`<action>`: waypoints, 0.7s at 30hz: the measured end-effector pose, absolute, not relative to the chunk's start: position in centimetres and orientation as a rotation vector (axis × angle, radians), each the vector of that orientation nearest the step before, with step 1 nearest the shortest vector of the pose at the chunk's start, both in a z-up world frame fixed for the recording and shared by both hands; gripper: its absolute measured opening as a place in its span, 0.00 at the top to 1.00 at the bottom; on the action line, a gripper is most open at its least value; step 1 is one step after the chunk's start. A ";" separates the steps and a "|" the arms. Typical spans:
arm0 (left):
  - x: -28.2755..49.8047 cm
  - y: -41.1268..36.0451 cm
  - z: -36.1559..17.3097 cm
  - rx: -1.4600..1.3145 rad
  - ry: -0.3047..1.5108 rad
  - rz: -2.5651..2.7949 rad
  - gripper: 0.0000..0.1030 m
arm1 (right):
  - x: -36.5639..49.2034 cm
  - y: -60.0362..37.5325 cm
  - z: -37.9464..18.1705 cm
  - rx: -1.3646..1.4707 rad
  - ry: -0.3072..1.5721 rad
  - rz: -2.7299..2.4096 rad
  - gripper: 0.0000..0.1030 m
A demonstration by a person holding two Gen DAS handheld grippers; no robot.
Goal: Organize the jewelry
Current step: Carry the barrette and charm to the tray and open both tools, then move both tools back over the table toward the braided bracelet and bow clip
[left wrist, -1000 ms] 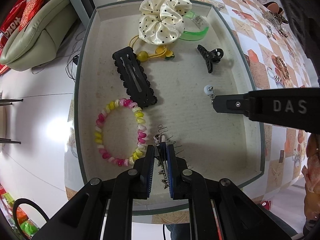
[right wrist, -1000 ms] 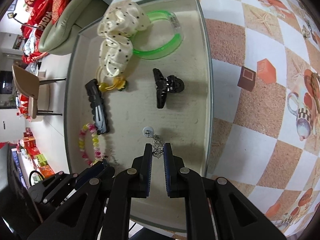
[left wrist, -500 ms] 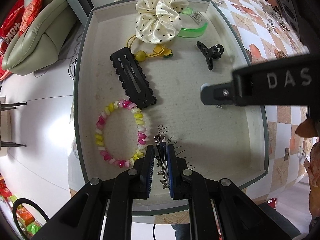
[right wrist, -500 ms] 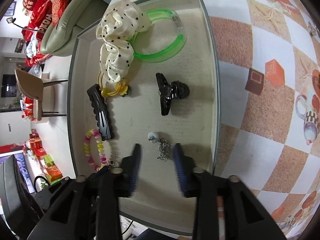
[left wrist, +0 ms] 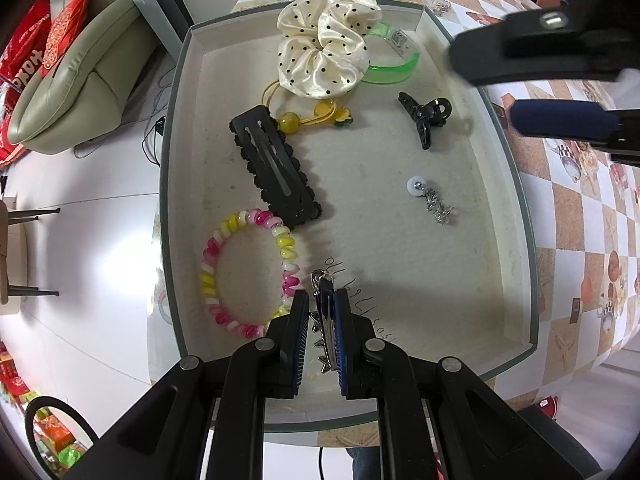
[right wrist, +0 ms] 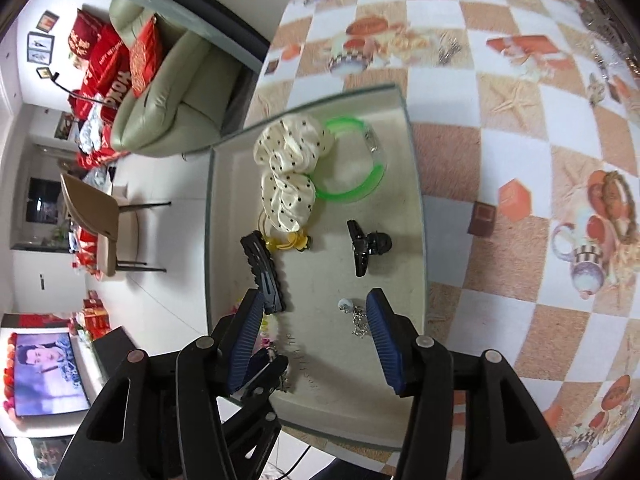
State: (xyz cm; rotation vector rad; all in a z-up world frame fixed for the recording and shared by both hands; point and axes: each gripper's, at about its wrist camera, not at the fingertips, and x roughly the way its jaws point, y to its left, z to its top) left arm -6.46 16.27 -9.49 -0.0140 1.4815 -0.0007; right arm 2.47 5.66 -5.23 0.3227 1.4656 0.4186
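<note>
Jaws of my left gripper [left wrist: 322, 316] are clamped on a spiked metal hair clip [left wrist: 323, 304], held over the near edge of the tray [left wrist: 172, 184], just right of the spiral hair tie [left wrist: 248, 272]. Jaws of my right gripper [right wrist: 316, 338] have just been opening and now stand apart with nothing between the pads, above the tray's right side. The silver chain earring [left wrist: 430, 200] lies loose on the tray floor on the right, below those jaws and touching neither pad. Farther back lie the small black claw clip [left wrist: 426, 116], the long black snap clip [left wrist: 276, 168], the yellow bead hair tie [left wrist: 304, 120], and at the far end the polka-dot scrunchie [left wrist: 324, 52] overlapping the green bangle [left wrist: 394, 70].
</note>
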 end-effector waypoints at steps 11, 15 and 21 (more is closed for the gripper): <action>-5.7 15.8 -8.9 0.024 1.440 -0.023 0.00 | 0.0 -0.9 -2.8 0.359 1.432 0.296 0.32; -5.4 15.6 -8.6 0.031 1.445 -0.039 0.00 | -0.7 -3.3 -2.8 0.371 1.438 0.225 0.30; -5.3 14.6 -6.9 0.055 1.418 -0.065 0.00 | -2.2 -6.4 -2.7 0.389 1.426 0.124 0.20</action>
